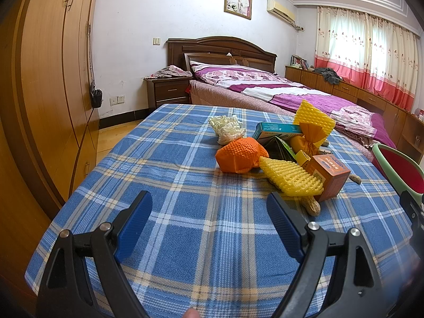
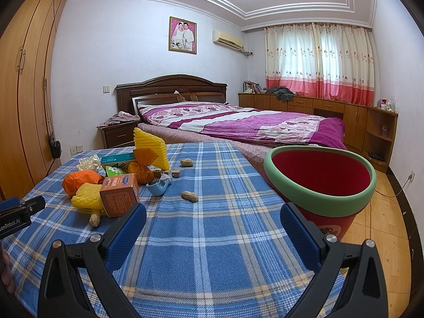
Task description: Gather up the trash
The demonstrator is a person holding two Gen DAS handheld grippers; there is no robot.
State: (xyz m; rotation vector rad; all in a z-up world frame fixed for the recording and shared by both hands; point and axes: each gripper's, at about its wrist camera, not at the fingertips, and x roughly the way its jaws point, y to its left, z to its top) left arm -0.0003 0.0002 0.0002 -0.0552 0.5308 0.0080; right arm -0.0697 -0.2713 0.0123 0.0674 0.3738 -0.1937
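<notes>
The left tool (image 1: 209, 212) and the right tool (image 2: 212, 225) are both hovering level, jaws spread wide, gripping nothing.

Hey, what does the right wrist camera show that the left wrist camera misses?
Only the right wrist view shows the bin's whole red inside, a light blue scrap and two loose peanuts on open cloth. Only the left view shows the green packet's dark opening. Both show the plaid cloth, orange box, foam nets and open, empty tongs.
</notes>
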